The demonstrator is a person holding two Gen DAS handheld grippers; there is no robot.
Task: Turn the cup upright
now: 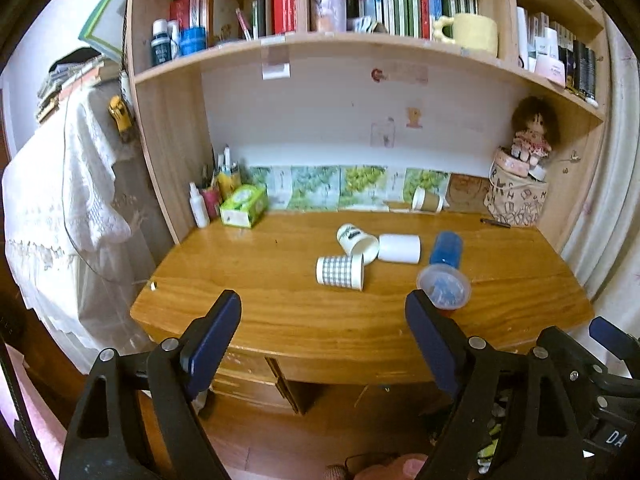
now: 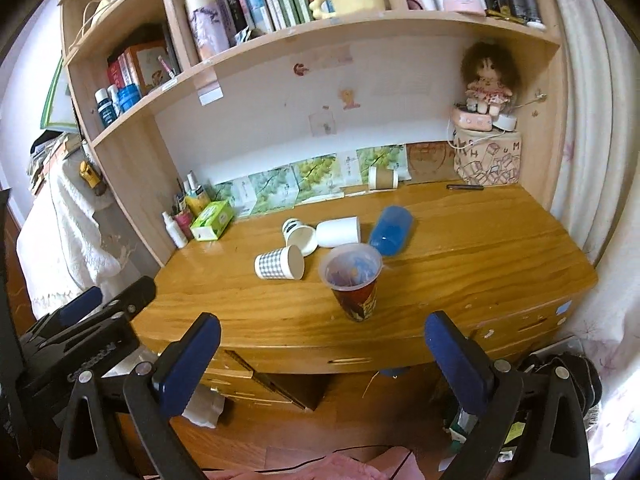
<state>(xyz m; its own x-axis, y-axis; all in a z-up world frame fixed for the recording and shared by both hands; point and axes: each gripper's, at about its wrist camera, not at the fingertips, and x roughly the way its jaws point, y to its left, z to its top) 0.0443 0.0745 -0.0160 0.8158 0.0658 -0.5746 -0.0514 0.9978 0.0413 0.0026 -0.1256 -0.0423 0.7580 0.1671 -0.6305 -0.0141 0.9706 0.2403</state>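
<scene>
wooden desk (image 2: 460, 248) holds four cups lying in a cluster, checked cup (image 2: 279, 264) nearest; both grippers (image 1: 322, 316) (image 2: 322, 344) gape empty, well short. a nudge risks rolling neighbours.

Wooden desk (image 1: 280, 312) set against white back wall (image 1: 320, 120). Bookshelf (image 1: 360, 46) mounted above, packed with books (image 1: 400, 4). Pale curtain (image 2: 592, 120) hung at right. White lace cloth (image 1: 60, 208) draped over furniture at left. Wooden floor (image 1: 280, 448) seen below. Soft daylight cast throughout.
</scene>
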